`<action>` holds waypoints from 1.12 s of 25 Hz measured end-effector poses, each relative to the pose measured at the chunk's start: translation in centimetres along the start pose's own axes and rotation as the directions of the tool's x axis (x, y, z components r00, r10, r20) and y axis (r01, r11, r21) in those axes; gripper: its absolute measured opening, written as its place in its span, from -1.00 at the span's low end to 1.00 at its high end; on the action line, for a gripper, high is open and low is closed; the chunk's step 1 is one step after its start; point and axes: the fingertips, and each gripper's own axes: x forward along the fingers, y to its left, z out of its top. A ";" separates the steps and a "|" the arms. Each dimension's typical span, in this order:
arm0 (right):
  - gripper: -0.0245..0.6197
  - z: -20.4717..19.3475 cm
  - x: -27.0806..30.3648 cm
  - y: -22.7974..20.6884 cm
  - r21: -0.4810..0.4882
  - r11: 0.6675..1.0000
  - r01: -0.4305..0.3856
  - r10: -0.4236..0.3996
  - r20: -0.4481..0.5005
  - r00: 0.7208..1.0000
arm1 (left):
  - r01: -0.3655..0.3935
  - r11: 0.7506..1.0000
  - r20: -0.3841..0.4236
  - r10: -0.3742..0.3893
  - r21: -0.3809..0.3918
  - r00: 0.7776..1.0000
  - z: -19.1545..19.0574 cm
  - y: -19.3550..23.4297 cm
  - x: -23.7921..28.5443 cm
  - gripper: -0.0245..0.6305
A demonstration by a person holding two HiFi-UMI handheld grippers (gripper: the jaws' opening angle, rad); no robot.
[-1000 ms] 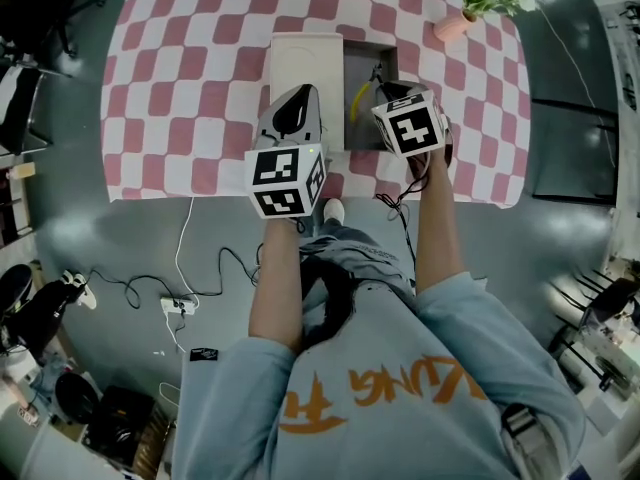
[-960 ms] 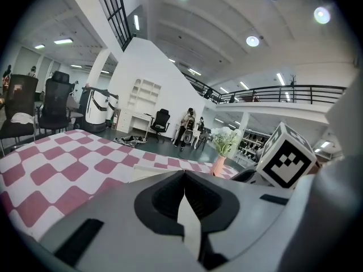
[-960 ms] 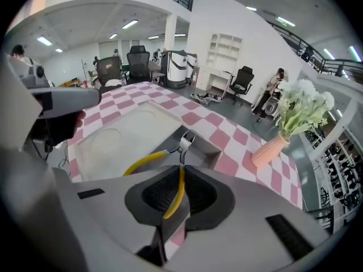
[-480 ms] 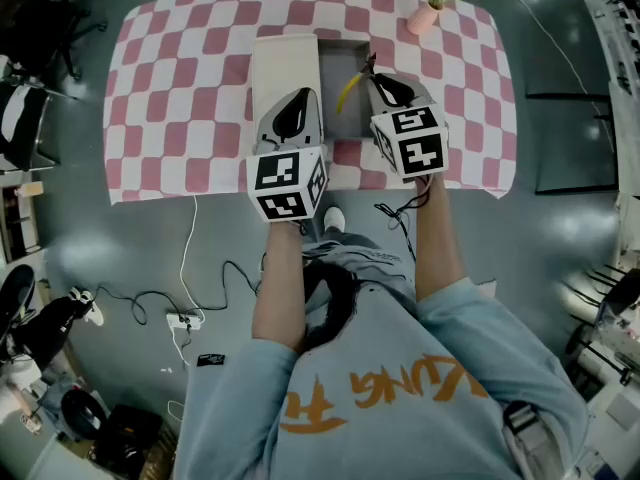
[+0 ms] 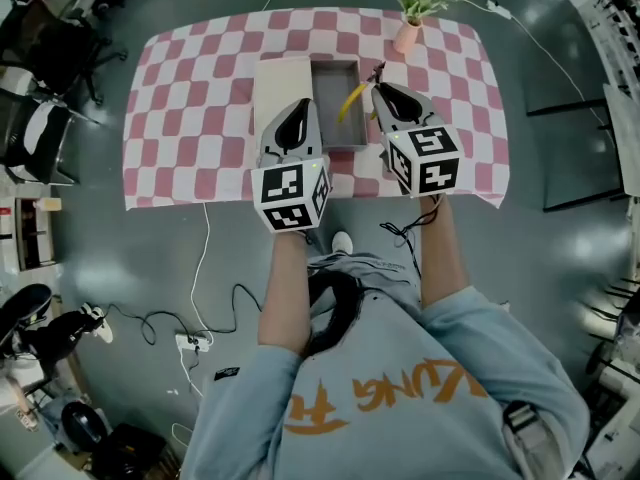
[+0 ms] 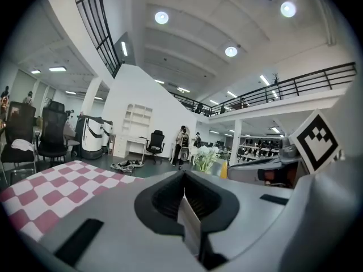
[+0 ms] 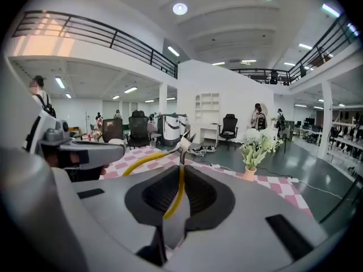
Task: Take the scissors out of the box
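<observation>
My right gripper (image 5: pixel 378 90) is shut on the scissors (image 5: pixel 350 100), which have yellow handles and dark blades. It holds them in the air over the right edge of the open grey box (image 5: pixel 335 76). In the right gripper view the yellow handle (image 7: pixel 148 161) loops out to the left of the shut jaws (image 7: pixel 180 171), and the blades point up. My left gripper (image 5: pixel 298 108) is shut with nothing in it, over the seam between the box and its cream lid (image 5: pixel 276 83). In the left gripper view its jaws (image 6: pixel 184 180) are pressed together.
The box and lid lie on a table under a pink-and-white checked cloth (image 5: pixel 190 98). A small pot of white flowers (image 5: pixel 405 34) stands at the back right, close to the right gripper. Cables and a power strip (image 5: pixel 190 343) lie on the floor.
The right gripper has lifted the scissors up out of the box and a little to the right. The left gripper has stayed shut beside it, and the table now looks farther away.
</observation>
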 end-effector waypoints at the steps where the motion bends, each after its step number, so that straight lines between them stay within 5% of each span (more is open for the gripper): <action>1: -0.83 0.5 -0.6 0.2 0.018 1.000 -0.013 0.013 0.025 1.000 | -0.005 1.000 0.014 0.005 0.007 1.000 0.6 -0.2 -0.3 -0.86; 13: -0.83 4.5 -5.2 -1.7 0.142 0.988 -0.055 0.024 0.213 0.977 | -0.034 0.997 0.141 0.024 0.062 0.990 5.7 -1.6 -1.7 -0.86; 22: -0.83 5.2 -7.1 -3.7 0.094 0.994 0.054 -0.076 0.245 0.967 | -0.059 0.991 0.179 0.036 0.120 0.983 6.6 -2.1 -1.9 -0.86; 28: -0.83 5.4 -7.0 -3.8 0.104 0.993 0.056 -0.082 0.264 0.961 | -0.053 0.992 0.184 0.031 0.118 0.982 6.7 -1.9 -2.0 -0.86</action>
